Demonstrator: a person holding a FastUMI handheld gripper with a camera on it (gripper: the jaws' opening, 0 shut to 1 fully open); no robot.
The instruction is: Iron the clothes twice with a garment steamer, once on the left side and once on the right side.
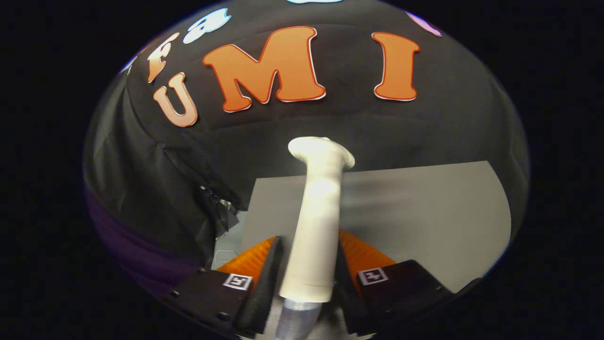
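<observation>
We hold the garment steamer point(315, 222) by its white handle, the claw point(309, 271) clamped on it from both sides, above the grey counter point(424, 212). No clothes in sight; we judge both passes remain.

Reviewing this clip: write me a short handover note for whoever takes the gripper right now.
Gripper: shut on the white steamer handle, which stands between the fingers, both pressing on it.
Steamer: the handle rises ahead of the fingers, its flared end in front of the black cloth wall. A silvery part continues below the grip.
Grey table: lies beyond the fingers.
Done: steamer picked up and held.
Left: both ironing passes, left side and right side; I cannot judge from here whether either has happened.
</observation>
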